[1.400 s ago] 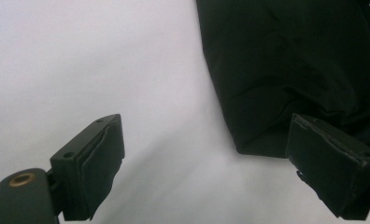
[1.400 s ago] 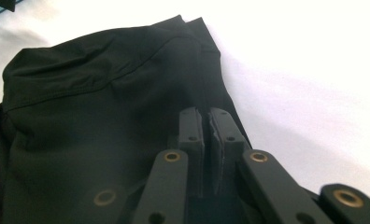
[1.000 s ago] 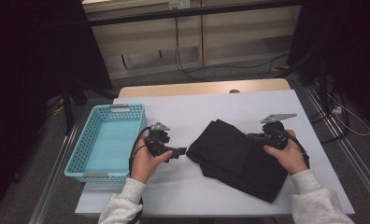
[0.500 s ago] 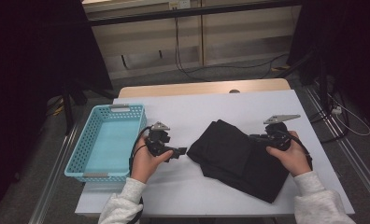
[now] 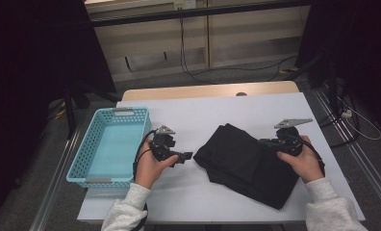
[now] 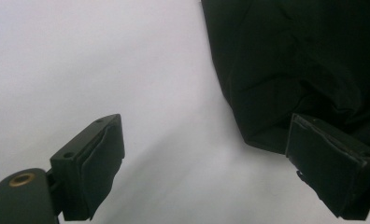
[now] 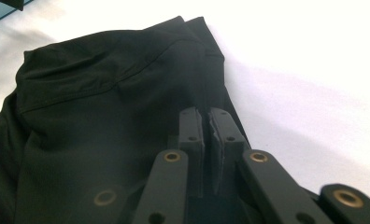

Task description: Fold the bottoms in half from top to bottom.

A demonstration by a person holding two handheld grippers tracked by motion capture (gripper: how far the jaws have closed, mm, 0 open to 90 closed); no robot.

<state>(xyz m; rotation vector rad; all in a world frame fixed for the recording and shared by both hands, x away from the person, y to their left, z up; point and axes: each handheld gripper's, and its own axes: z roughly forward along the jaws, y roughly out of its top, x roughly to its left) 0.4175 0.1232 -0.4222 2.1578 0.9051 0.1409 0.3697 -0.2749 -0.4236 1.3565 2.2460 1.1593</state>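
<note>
Presently, a folded black garment lies on the white table, right of centre, one corner pointing to 10 o'clock and the long side running down to about 5 o'clock. A blue basket sits at the table's 9 o'clock edge, holding nothing that I can see.

Handling, judged: soft, limp, light cloth, several layers thick. It will sag and unfold if lifted by one layer, and it should slide easily on the smooth top. Best hold is a pinch through all layers at a folded edge or corner (two corners at once, if it is to go flat into the basket).

Right gripper: jaws nearly together, over the garment's 3 o'clock edge. In the right gripper view the pads meet above the cloth; whether a fold is pinched between them I cannot tell.

Left gripper: jaws wide, nothing between them. In the left gripper view the garment lies at 1 o'clock, its near edge just beside the right-hand pad, not gripped.
</note>
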